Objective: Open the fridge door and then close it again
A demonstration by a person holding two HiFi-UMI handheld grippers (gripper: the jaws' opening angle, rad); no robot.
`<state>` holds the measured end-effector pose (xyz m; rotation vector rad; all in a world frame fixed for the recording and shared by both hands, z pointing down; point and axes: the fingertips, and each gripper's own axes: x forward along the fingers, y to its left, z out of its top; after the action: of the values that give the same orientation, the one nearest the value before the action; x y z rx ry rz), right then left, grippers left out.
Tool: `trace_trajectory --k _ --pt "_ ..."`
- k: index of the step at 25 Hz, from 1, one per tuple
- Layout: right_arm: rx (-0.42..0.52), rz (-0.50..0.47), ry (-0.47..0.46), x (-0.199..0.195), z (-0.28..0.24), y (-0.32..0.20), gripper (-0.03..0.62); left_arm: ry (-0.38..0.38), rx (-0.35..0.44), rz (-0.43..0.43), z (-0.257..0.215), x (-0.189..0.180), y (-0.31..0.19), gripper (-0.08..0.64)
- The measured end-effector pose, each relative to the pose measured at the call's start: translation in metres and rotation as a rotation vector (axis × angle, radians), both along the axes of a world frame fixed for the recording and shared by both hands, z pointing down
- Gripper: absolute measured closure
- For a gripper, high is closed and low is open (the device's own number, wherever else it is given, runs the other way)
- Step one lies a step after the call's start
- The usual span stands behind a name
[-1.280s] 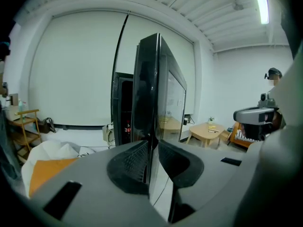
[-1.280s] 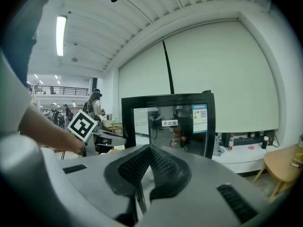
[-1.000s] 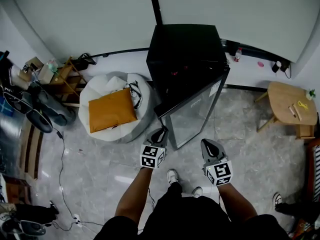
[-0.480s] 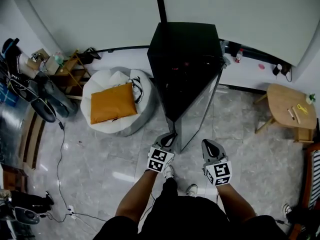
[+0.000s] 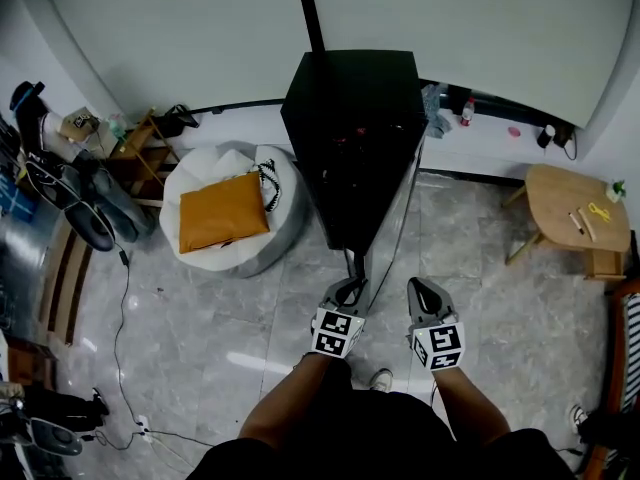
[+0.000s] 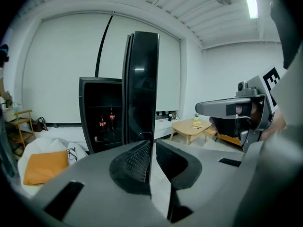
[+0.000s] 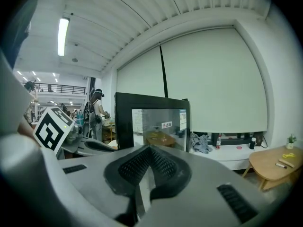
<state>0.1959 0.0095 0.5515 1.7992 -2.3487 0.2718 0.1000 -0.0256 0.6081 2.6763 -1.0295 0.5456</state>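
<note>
My left gripper (image 5: 348, 288), its jaws just closing to a slit, pinches the loop handle (image 6: 144, 135) on the free edge of the glass door (image 5: 388, 218). The door stands wide open from the black fridge (image 5: 350, 118) by the back wall. My right gripper (image 5: 422, 290) hangs beside it, jaws together and empty.

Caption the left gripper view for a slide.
Tall black fridge stands open, glossy black door edge-on, two dark red-labelled bottles inside.
</note>
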Motion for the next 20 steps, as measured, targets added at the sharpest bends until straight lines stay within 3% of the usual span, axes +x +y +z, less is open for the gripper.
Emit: trace_trajectory --k 9,20 --pt "0.007 -0.001 0.007 0.011 -0.002 0.012 0.574 0.038 0.009 0.076 -0.011 0.033 0.029 0.518" --pt "0.004 -0.034 -0.013 0.001 -0.002 0.003 0.574 0.042 0.027 0.001 -0.024 0.001 0.020 0.540"
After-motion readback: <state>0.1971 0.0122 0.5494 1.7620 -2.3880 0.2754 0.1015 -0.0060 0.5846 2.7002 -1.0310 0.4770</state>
